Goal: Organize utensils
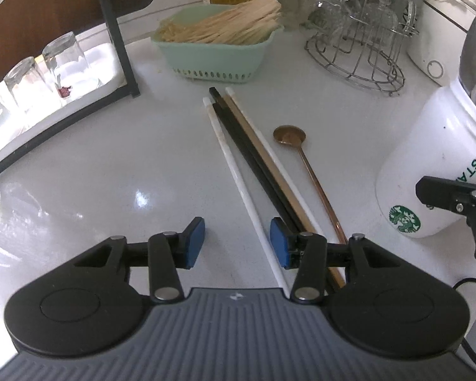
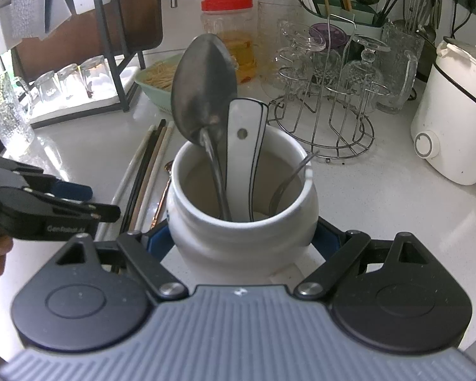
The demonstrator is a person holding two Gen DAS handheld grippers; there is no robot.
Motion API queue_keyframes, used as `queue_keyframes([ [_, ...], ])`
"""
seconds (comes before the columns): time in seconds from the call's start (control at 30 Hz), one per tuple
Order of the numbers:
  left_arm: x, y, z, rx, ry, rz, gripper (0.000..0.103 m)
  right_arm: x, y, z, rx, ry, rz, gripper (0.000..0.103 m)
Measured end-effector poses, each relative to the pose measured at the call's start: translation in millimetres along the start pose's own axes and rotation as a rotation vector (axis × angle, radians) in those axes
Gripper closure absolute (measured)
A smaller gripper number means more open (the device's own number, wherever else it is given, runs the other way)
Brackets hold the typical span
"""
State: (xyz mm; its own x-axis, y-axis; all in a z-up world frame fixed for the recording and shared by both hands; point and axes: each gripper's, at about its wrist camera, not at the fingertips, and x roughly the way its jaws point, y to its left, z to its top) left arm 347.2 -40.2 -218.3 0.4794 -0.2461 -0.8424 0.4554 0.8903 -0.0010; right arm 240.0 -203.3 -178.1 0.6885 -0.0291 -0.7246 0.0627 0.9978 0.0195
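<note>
Counter [image 1: 95, 165]: a shiny white kitchen top is filling both views.
Chopsticks [image 1: 254, 158]: four are lying side by side in the middle.
Thin spoon [image 1: 304, 158]: one is lying just right of them.
White jar [image 2: 242, 212]: it is holding two spoons and one fork.
Left gripper [image 1: 237, 242]: it is standing half open, holding nothing, with a white chopstick between its pads.
Right gripper [image 2: 242, 241]: it is squeezing the jar.
Around: a green basket [image 1: 212, 54] is sitting at the top, a wire glass rack [image 1: 358, 47] at the upper right.

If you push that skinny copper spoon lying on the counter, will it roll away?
Probably not far: the copper spoon has a flat round bowl that should stop rolling. It looks thin and light, so it would likely slide easily on the glossy counter.
</note>
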Motion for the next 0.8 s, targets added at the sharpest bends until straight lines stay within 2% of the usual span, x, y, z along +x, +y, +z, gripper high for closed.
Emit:
queue_keyframes([
  [0.1,-3,-2,0,-0.017,0.016,-0.004,0.071,0,-1,0,0.0,0.002,0.003,0.012],
  [0.17,-4,1,1,-0.071,0.033,-0.044,0.091,0,-1,1,-0.001,0.005,0.004,0.012],
  [0.2,-5,1,0,-0.086,0.041,-0.053,0.095,0,-2,1,-0.001,0.007,0.005,0.012],
  [0.37,-9,3,-7,-0.126,0.042,-0.049,0.097,0,0,2,0.0,0.017,-0.002,0.012],
  [0.43,-13,3,-12,-0.11,0.043,-0.032,0.097,0,0,1,-0.002,0.015,-0.003,0.012],
  [0.53,-18,10,-18,-0.112,0.08,-0.068,0.097,-3,2,0,-0.005,0.027,-0.004,0.012],
  [0.8,-36,32,-43,-0.159,0.138,-0.088,0.098,-6,5,-4,-0.004,0.032,-0.006,0.012],
])
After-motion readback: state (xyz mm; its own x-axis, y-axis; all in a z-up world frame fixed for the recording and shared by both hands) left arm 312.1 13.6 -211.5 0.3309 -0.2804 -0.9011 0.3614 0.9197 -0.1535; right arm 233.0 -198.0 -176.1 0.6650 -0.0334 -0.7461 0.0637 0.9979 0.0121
